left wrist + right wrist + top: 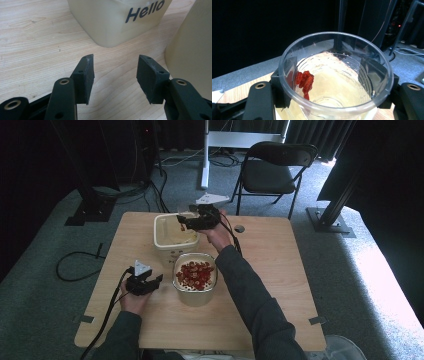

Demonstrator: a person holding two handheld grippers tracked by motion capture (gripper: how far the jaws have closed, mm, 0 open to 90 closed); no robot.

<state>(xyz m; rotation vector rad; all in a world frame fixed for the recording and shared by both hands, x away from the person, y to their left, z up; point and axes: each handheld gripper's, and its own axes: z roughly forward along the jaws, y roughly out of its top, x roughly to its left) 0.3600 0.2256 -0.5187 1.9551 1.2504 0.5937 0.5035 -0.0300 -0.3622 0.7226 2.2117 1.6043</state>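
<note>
My right gripper (189,222) is shut on a clear plastic cup (337,75) and holds it tilted over the far cream container (172,236). A few red pieces (304,81) cling to the cup's inner wall. The black jaws press on both sides of the cup. The near cream container (195,292) holds several red pieces (195,274). My left gripper (150,283) rests low on the table (270,270), just left of the near container. Its jaws stand open with nothing between them (115,72), facing the container marked "Hello" (112,22). The near container's wall (192,55) is close on their right.
A black folding chair (275,167) and a white stand post (205,155) are behind the table. Cables (75,265) lie on the carpet at the left, and black frame bases (330,217) sit at both far corners.
</note>
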